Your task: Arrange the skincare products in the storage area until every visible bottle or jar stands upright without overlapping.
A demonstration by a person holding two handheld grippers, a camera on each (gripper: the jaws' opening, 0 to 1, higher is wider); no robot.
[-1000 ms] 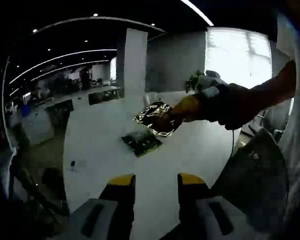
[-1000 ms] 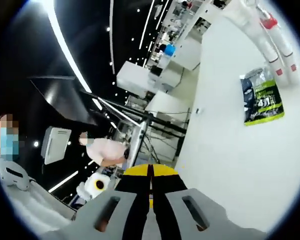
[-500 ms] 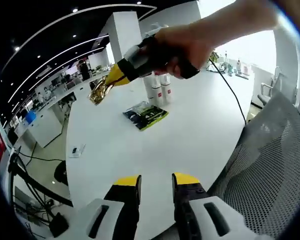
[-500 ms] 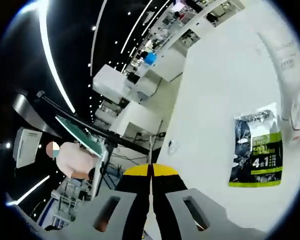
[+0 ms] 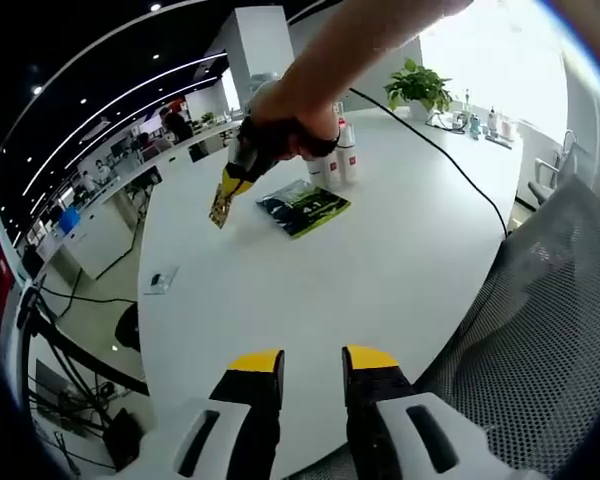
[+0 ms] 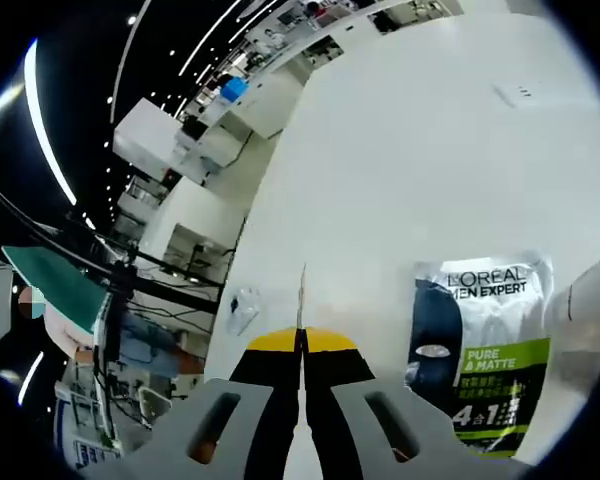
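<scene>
My right gripper [image 5: 230, 187] is clamped flat on a thin gold foil sachet [image 5: 219, 207], which I see hanging edge-down above the white table [image 5: 400, 260] in the left gripper view; in the right gripper view [image 6: 301, 352] the jaws meet with only the sachet's edge [image 6: 302, 300] showing as a fine line between them. My left gripper [image 5: 312, 362] hovers low over the near edge of the table with its jaws a narrow gap apart and nothing between them. The skincare things sit well across the table: a dark and green L'Oreal sachet [image 5: 304, 207] lying flat, and just behind it a cluster of white bottles [image 5: 337, 160] with red caps, standing upright as far as I can judge. To do this step well, I think I should bring the foil sachet down beside the green sachet [image 6: 480, 350], not on top of it, and keep it clear of the bottles so nothing overlaps; since it is limp and thin, I would lower it until its bottom edge touches before letting go. The hand [image 5: 285, 125] holding the right gripper covers part of the bottle cluster, so I cannot count the bottles or tell whether any leans. The foil sachet's printing is too small to read, and a small pale object [image 5: 161, 280] near the table's far edge I cannot identify.
</scene>
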